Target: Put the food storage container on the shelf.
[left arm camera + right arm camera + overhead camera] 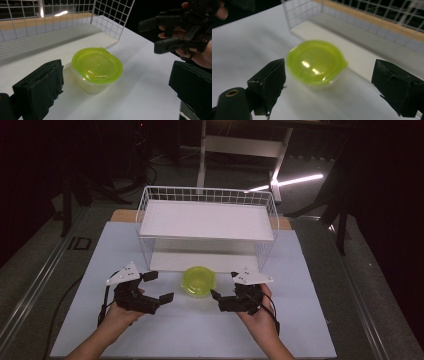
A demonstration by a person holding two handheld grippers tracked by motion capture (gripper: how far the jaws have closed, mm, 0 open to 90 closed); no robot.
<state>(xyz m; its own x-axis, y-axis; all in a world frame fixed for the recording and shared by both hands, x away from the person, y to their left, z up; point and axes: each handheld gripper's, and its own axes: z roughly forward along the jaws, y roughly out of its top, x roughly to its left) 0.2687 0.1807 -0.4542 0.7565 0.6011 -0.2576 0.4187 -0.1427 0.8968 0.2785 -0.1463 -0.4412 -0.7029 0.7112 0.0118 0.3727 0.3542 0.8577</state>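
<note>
Jaws of the left gripper (157, 286) stand wide apart with nothing between them, and the person's left hand (120, 312) holds it low over the white table (300, 320). Just to that gripper's right, and a little ahead of its jaw tips, sits the small container (198, 281), a clear tub closed by a lime-green lid (97, 65), upright on the table and touched by neither gripper. In the left gripper view it lies ahead, between the two black pads but beyond them. Behind the container stands the white wire rack (207, 227), its lower shelf edge close to the tub. Right of the container, the right gripper (224, 285) faces it, jaws spread wide and empty, the tub ahead of its pads (268, 82).
</note>
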